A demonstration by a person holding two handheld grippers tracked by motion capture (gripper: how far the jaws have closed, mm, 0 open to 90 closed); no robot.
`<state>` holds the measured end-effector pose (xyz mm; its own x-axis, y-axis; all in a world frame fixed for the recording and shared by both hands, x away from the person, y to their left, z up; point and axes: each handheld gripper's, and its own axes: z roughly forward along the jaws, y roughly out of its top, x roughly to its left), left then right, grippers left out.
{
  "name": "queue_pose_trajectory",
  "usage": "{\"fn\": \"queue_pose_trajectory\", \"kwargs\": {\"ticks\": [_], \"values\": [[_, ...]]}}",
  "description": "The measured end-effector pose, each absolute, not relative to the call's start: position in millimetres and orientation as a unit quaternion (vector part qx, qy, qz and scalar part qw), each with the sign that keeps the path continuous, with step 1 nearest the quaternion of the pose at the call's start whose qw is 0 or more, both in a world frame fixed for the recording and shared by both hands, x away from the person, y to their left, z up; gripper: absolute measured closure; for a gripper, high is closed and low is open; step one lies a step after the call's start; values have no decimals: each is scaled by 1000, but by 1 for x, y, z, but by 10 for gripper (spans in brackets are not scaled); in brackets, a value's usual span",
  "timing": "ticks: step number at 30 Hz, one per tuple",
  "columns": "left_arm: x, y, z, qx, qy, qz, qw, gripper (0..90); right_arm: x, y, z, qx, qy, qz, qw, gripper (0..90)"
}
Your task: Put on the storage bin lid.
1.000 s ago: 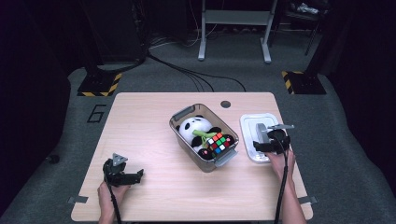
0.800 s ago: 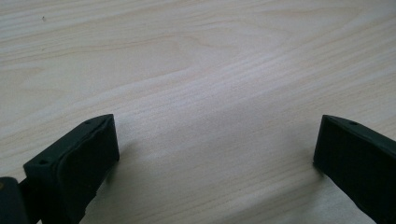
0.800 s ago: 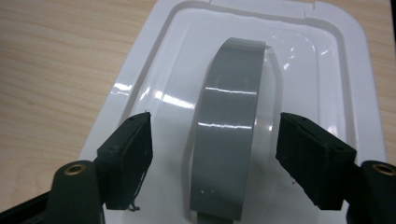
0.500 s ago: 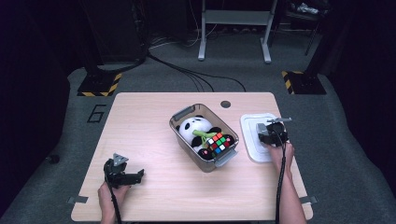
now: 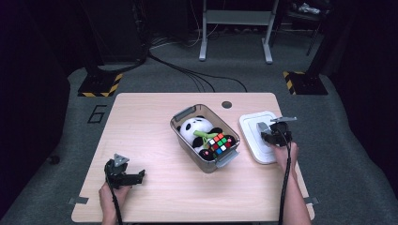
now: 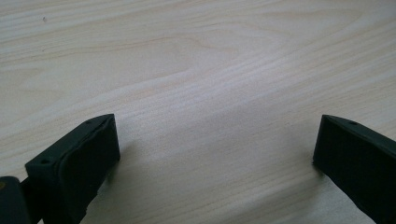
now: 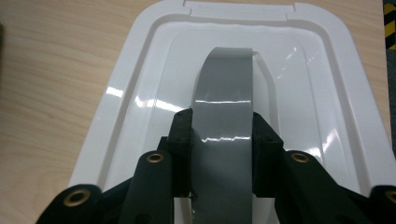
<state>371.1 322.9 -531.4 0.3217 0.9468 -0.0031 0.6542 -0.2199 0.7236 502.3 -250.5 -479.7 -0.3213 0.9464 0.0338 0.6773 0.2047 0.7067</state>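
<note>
A white lid (image 5: 253, 140) lies flat on the table's right side, with an upright grey handle (image 5: 261, 127) on its middle. My right gripper (image 5: 271, 136) is over it. In the right gripper view the lid (image 7: 327, 93) lies below, and my right gripper (image 7: 223, 124) is shut on the grey handle (image 7: 224, 93). Its jaws have just been closing on the handle, and both pads press its sides. My left gripper (image 5: 127, 178) rests at the front left of the table. Seen in its own view, the left gripper (image 6: 217, 149) stands open over bare wood.
A clear grey bin (image 5: 187, 115) stands at the table's middle, left of the lid. It holds a panda plush (image 5: 192, 127) and a colour cube (image 5: 220, 144). A dark hole (image 5: 226, 104) marks the table's far edge. Dark floor and cables lie beyond.
The right gripper has slid a little farther onto the lid and its jaws have closed on the grey handle. The left gripper has stayed put.
</note>
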Motion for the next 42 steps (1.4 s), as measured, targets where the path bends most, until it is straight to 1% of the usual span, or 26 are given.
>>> {"fn": "queue_pose_trajectory", "kwargs": {"ticks": [7, 9, 22, 42], "values": [[371, 323, -531, 748, 536, 227, 319, 3, 496, -246, -464, 533, 752, 330, 206, 669], [371, 323, -531, 748, 536, 227, 320, 3, 494, -246, -459, 518, 760, 329, 214, 668], [371, 323, -531, 747, 536, 228, 321, 3, 487, -242, -432, 504, 764, 340, 216, 669], [371, 323, -531, 747, 536, 228, 321, 3, 484, -229, -387, 471, 778, 356, 217, 669]]}}
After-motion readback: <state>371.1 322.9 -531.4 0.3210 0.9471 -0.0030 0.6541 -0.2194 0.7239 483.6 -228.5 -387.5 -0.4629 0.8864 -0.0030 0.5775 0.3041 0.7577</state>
